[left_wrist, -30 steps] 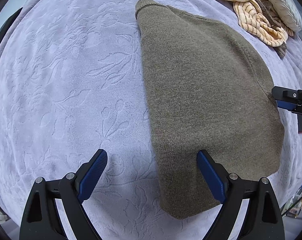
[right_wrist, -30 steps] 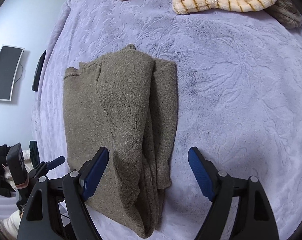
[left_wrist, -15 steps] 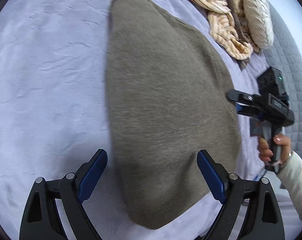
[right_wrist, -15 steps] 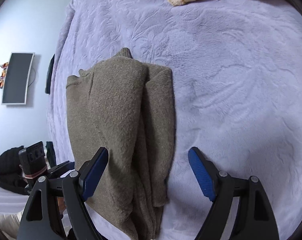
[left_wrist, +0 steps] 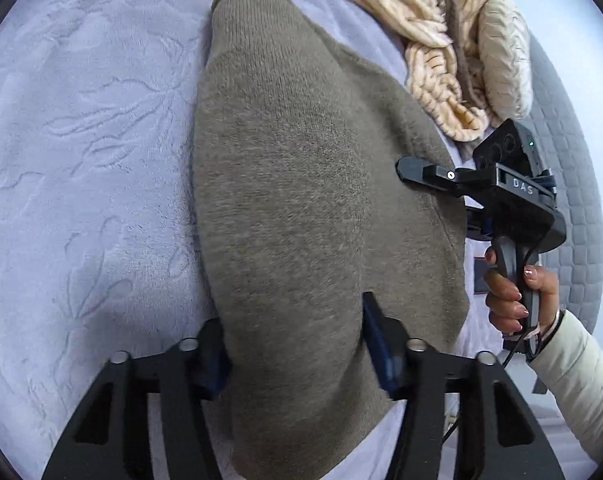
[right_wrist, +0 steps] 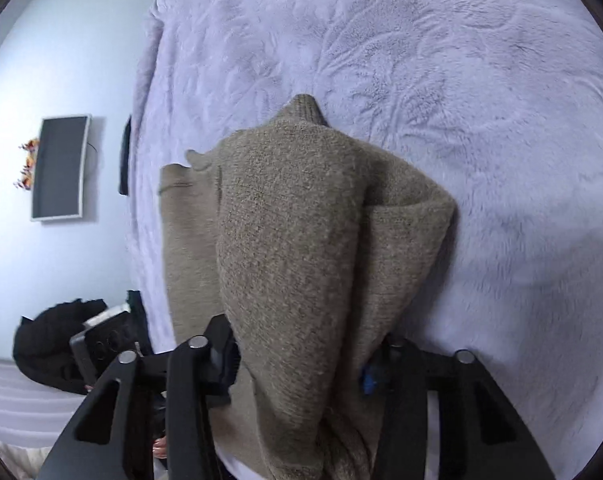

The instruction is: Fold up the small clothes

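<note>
R wrist: sweater point(right_wrist: 301, 264) over claw point(right_wrist: 301, 364) (pads hidden)

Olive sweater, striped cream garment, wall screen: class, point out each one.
olive sweater point(left_wrist: 301, 200): left wrist view, middle of the knit body.
striped cream garment point(left_wrist: 433, 68): left wrist view, ribbed fold near the top.
wall screen point(right_wrist: 59, 168): right wrist view, dark panel centre.

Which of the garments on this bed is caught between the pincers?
The plain olive-brown sweater: both grippers clamp its near edge. The striped cream clothes lie untouched farther up.
</note>
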A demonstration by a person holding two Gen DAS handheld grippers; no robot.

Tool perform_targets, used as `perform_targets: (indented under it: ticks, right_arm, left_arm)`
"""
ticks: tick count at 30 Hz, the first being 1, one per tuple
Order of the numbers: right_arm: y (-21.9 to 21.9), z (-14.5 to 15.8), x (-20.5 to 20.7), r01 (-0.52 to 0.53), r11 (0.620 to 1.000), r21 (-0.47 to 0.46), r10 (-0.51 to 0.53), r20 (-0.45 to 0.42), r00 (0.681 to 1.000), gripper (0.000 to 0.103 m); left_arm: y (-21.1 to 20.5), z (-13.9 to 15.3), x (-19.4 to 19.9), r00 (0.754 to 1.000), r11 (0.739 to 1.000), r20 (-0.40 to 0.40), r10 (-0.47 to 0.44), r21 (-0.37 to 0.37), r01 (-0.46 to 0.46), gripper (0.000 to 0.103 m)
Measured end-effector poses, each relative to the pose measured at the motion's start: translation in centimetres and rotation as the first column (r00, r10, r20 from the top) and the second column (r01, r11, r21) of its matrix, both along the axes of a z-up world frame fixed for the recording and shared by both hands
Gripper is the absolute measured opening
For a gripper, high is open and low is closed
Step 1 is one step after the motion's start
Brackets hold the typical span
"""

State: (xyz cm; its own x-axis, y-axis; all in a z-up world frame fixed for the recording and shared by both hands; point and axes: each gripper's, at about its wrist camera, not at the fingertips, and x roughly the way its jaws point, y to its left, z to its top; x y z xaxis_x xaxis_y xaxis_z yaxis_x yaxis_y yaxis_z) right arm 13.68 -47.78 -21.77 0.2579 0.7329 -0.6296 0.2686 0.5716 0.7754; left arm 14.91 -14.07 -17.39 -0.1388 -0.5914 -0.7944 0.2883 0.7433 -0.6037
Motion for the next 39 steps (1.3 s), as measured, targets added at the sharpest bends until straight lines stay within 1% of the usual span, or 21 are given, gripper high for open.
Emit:
perform_targets:
  ticks: [2, 4, 9, 12, 15, 18, 19, 20, 21, 22, 23, 24, 28, 29, 31, 32, 33, 34, 35, 39]
  right_arm:
    - [0.1, 1.0, -0.6, 0.005, 0.999, 0.045, -0.006, 0.02, 1.0, 0.044]
    - [0.7, 2.2, -1.1, 0.004, 0.998, 0.058, -0.006, 0.035, 0.999, 0.044]
    - [3.2, 5.1, -2.6, -0.016, 0.996, 0.092, 0.011, 0.055, 0.998, 0.044]
    - [5.3, 6.0, -3.9, -0.021, 0.991, 0.131, 0.014, 0.056, 0.998, 0.044]
    - [8.1, 5.7, -5.2, -0.053, 0.99, 0.128, 0.046, 0.053, 0.998, 0.044]
    - [10.5, 3.5, -6.2, -0.089, 0.993, 0.073, 0.088, 0.011, 0.996, 0.044]
    - [11.2, 2.6, -6.4, -0.109, 0.994, 0.03, 0.109, -0.002, 0.994, 0.044]
    - [11.6, 2.0, -6.5, -0.122, 0.992, -0.042, 0.122, -0.009, 0.992, 0.044]
    - [11.5, 1.6, -6.5, -0.122, 0.988, -0.094, 0.121, -0.015, 0.993, 0.048]
    - [11.3, 1.4, -6.6, -0.117, 0.986, -0.121, 0.115, -0.022, 0.993, 0.058]
    - [11.0, 1.2, -6.7, -0.106, 0.983, -0.153, 0.103, -0.03, 0.994, 0.064]
    - [10.8, 1.3, -6.7, -0.104, 0.978, -0.181, 0.1, -0.032, 0.994, 0.068]
    - [10.0, 3.1, -7.6, -0.104, 0.946, -0.308, 0.094, -0.045, 0.994, 0.075]
    - [10.1, 3.8, -7.8, -0.103, 0.934, -0.342, 0.092, -0.05, 0.995, 0.075]
    - [9.9, 5.1, -8.0, -0.102, 0.913, -0.394, 0.088, -0.053, 0.995, 0.077]
    - [10.3, 5.9, -7.8, -0.099, 0.904, -0.416, 0.083, -0.056, 0.995, 0.078]
    - [10.7, 6.6, -8.0, -0.095, 0.897, -0.432, 0.078, -0.055, 0.995, 0.08]
    - [11.0, 7.2, -8.5, -0.087, 0.892, -0.443, 0.072, -0.05, 0.996, 0.08]
    - [11.4, 7.9, -9.0, -0.076, 0.889, -0.451, 0.063, -0.045, 0.997, 0.08]
    - [12.8, 9.6, -10.8, -0.06, 0.879, -0.473, 0.041, -0.049, 0.998, 0.083]
  left_arm:
    - [0.8, 1.0, -0.4, 1.0, 0.999, 0.007, -0.005, -0.039, 0.006, 0.048]
    - [1.4, 2.2, -0.7, 1.0, 0.998, 0.015, -0.011, -0.067, 0.012, 0.048]
    - [3.1, 4.8, -2.5, 0.999, 0.996, 0.046, -0.024, -0.079, 0.028, 0.048]
    - [5.5, 6.1, -3.5, 0.998, 0.998, 0.058, -0.019, -0.063, 0.022, 0.048]
    - [7.0, 6.3, -4.5, 0.998, 1.0, 0.06, -0.019, -0.009, 0.02, 0.048]
    - [8.7, 4.8, -5.5, 0.999, 0.996, 0.05, -0.017, 0.085, 0.012, 0.048]
    - [9.0, 4.0, -5.8, 0.998, 0.991, 0.054, -0.014, 0.131, 0.007, 0.05]
    - [9.4, 3.4, -6.0, 0.998, 0.986, 0.058, -0.007, 0.164, -0.002, 0.052]
    - [9.9, 2.9, -6.1, 0.998, 0.985, 0.058, 0.003, 0.172, -0.013, 0.054]
    - [10.4, 2.6, -6.2, 0.998, 0.985, 0.057, 0.022, 0.171, -0.032, 0.058]
    - [10.7, 2.5, -6.3, 0.998, 0.982, 0.061, 0.036, 0.181, -0.046, 0.064]
    - [10.9, 2.5, -6.4, 0.997, 0.98, 0.068, 0.042, 0.193, -0.054, 0.068]
    - [11.4, 3.8, -7.2, 0.994, 0.965, 0.103, 0.034, 0.256, -0.059, 0.068]
    - [11.4, 4.2, -7.6, 0.993, 0.957, 0.115, 0.034, 0.284, -0.066, 0.068]
    - [11.6, 5.1, -8.1, 0.986, 0.938, 0.166, 0.028, 0.337, -0.083, 0.068]
    - [11.5, 5.7, -8.3, 0.982, 0.931, 0.187, 0.022, 0.355, -0.089, 0.072]
    - [11.3, 6.3, -8.6, 0.978, 0.922, 0.208, 0.016, 0.374, -0.094, 0.086]
    - [11.1, 6.7, -8.6, 0.975, 0.916, 0.222, 0.013, 0.388, -0.1, 0.092]
    - [11.0, 7.2, -8.8, 0.971, 0.913, 0.238, 0.009, 0.395, -0.105, 0.095]
    - [10.2, 8.3, -9.3, 0.967, 0.901, 0.255, 0.0, 0.42, -0.111, 0.095]
